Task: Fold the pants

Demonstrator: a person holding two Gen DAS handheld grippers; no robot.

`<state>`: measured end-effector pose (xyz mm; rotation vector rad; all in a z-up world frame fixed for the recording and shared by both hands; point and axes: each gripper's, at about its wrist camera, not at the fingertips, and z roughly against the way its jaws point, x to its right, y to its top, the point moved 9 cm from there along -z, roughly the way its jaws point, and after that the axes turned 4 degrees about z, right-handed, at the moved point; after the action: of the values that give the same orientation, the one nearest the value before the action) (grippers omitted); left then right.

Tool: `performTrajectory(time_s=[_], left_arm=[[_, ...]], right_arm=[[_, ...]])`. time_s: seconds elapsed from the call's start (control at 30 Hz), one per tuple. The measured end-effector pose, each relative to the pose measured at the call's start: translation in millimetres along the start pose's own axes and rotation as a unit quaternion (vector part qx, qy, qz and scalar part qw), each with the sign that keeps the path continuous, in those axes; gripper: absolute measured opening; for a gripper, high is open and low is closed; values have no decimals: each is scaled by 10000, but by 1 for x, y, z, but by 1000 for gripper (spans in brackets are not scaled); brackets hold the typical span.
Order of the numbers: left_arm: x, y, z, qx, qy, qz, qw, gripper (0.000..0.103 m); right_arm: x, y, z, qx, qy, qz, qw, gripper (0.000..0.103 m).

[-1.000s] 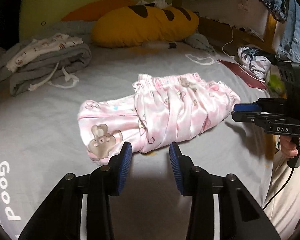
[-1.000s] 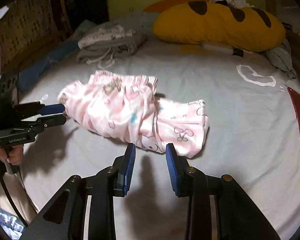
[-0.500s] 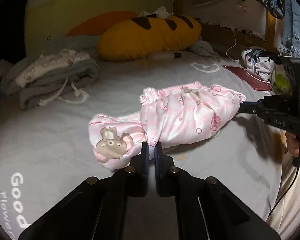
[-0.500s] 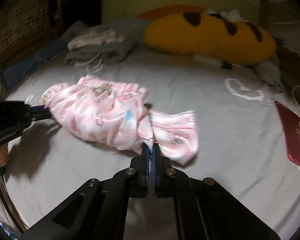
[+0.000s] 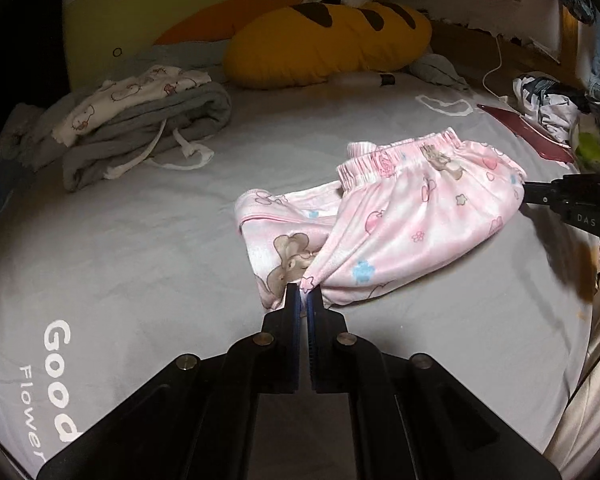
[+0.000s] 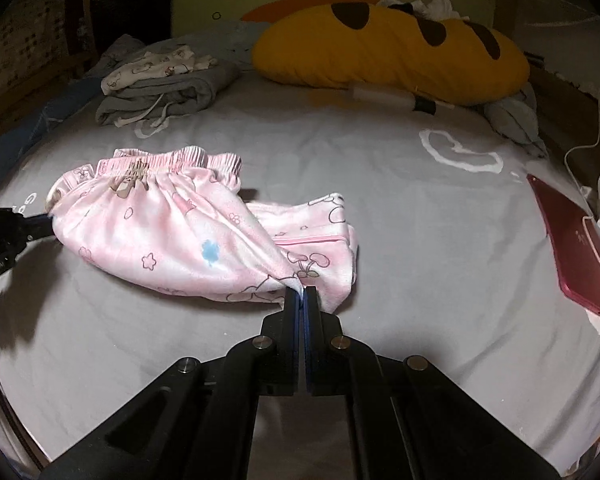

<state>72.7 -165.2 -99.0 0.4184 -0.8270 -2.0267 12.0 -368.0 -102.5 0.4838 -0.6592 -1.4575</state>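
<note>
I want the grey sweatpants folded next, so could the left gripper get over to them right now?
Probably not yet. The left gripper is shut on the pink pajama pants and must let go first. Beyond that, only bare grey sheet lies between it and the grey sweatpants.

Both wrist views close, angled down, sharing pants (image 5: 412, 224).
</note>
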Motion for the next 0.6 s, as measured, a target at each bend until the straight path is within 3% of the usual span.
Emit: performTrajectory(time_s=[0.17,0.27,0.33,0.4,0.47,0.6], left_arm=[[1,5,7,66,134,-107,9998,4],[-2,8,10,69,139,-10,9999,9],[-4,10,14,90,147,26,9998,18],[-8,16,22,236,226,49,9995,34],[-13,24,31,392,336,144,9986,40],[-7,37,48,741,-100,341,9966,40]], right_arm=[[4,1,10,132,-131,2,9998,1],[19,-1,12,98,-112,-302,9994,1],[25,-2,14,110,-117,-457,9988,1],[30,-1,19,186,-91,-567,9982,1],[31,3,25,292,-105,-611,9976,1],[21,17,36,620,70,-631,9961,2]])
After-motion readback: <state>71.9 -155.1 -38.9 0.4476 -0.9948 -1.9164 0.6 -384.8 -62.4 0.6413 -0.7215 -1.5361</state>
